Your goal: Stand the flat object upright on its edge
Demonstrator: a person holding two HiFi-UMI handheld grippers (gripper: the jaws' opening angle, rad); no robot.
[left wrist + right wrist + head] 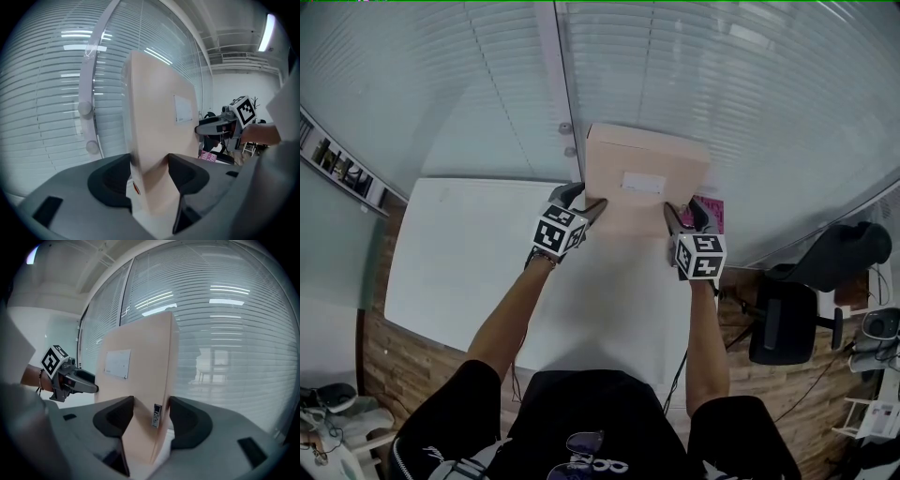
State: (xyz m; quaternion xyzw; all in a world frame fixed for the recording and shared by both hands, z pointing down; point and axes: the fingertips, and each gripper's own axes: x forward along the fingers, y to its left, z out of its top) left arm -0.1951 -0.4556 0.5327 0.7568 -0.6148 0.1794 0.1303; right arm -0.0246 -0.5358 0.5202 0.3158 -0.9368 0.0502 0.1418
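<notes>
**Box raised on its edge, a gripper on each side**

A flat beige box (642,164) stands close to upright at the far side of the white table (459,253), just in front of a glass wall (722,84) with blinds behind it. Its broad face, with a white label (644,182), is turned toward the person, and its lower edge is down by the tabletop — whether it actually rests there cannot be made out.

The left gripper (581,202) has the box's left side and the right gripper (686,216) its right side, both low down near the bottom corners. In the left gripper view the jaws of the left gripper (149,173) stand wide with the thickness of the box (154,117) filling the gap, a pad against each face. The right gripper view shows the same for the right gripper (151,416) — jaws wide, closed on the box (140,371), with a small sticker (157,416) on the narrow side between them.

A pink packet (711,214) lies just behind the right gripper. A dark chair (787,319) stands off the table's right side.
</notes>
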